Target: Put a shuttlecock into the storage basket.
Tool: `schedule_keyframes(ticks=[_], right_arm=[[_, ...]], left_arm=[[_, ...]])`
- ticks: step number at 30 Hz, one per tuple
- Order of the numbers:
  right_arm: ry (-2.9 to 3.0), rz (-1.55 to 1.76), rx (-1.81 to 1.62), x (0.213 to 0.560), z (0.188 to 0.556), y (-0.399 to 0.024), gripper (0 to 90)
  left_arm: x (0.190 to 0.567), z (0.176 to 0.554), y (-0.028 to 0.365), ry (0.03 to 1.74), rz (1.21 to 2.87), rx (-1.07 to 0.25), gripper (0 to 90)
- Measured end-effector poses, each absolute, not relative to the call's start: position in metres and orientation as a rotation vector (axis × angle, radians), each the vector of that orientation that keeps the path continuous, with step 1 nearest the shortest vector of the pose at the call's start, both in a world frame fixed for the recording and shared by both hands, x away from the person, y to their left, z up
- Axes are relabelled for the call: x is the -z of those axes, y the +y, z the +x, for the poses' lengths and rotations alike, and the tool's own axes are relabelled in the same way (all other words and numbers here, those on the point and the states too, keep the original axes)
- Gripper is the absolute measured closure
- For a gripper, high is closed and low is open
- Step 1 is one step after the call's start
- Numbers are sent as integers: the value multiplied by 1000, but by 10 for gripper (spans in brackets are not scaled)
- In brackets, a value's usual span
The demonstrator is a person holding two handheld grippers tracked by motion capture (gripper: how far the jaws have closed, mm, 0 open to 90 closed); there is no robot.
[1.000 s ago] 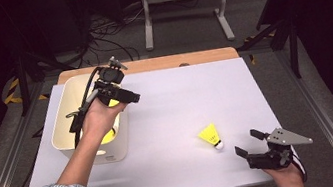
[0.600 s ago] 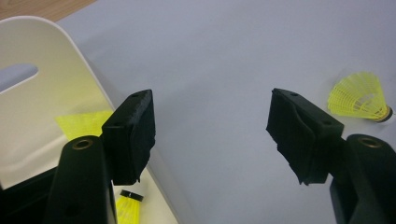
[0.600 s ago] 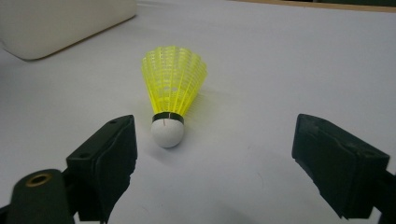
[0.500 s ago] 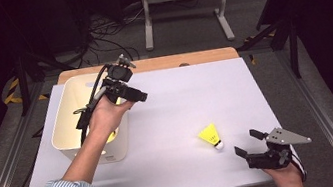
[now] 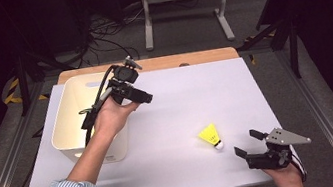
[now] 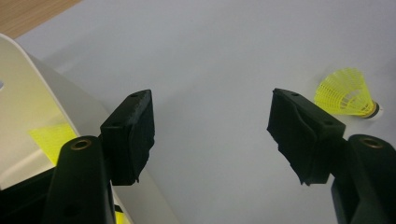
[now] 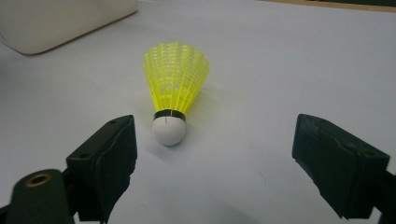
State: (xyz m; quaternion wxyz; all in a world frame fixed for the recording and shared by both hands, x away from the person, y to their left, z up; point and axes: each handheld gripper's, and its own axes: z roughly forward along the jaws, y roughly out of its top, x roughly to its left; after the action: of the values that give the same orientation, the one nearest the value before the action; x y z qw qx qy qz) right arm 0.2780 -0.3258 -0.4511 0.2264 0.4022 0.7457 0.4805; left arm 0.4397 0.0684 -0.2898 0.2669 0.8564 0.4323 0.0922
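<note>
My work surface: a white sheet (image 5: pixel 234 88) laid over a wooden tabletop (image 5: pixel 189 58), its bare wood strip showing along the far edge. Beyond it, grey floor (image 5: pixel 253 14) with a tangle of black cables (image 5: pixel 104 30) and a pale metal stand (image 5: pixel 186 4). Surroundings dark; yellow-black hazard tape (image 5: pixel 15 92) at my left.
</note>
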Motion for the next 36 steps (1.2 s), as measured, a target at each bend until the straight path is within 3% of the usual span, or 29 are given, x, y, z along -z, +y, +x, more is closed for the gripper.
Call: schedule_keyframes(ticks=[36], right_arm=[[2076, 1117, -1279, 448, 276, -318, 194]], left_arm=[[314, 424, 47, 1106, 2324, -196, 321]])
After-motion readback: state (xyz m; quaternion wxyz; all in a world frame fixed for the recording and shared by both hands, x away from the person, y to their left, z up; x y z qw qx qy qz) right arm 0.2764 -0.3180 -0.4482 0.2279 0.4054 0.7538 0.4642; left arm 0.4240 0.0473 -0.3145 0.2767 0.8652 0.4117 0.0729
